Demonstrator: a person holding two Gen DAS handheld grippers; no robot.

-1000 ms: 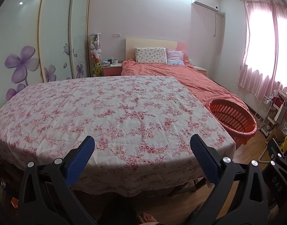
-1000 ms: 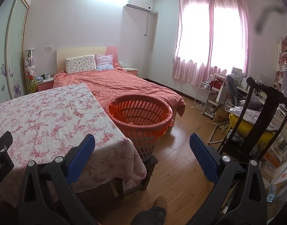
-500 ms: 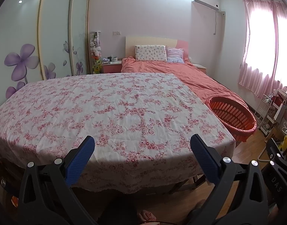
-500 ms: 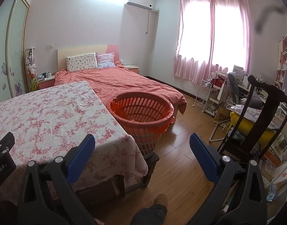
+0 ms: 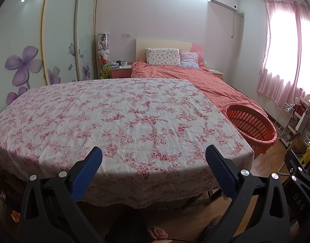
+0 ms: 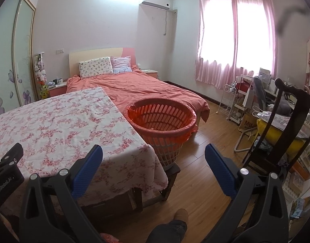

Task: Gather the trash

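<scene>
Floral-clothed table [image 5: 122,117] sits lower in both views than before. Orange basket [image 6: 162,119] beside it. Both grippers, left gripper [image 5: 153,169] and right gripper [image 6: 153,168], keep their jaws released, holding nothing.

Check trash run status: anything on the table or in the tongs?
Looks done or near it: the floral tablecloth shows no trash. In hand: nothing; the left tongs and right tongs are both open. The lined orange basket stands beside the table; its contents are barely visible. Nothing left in view.
</scene>
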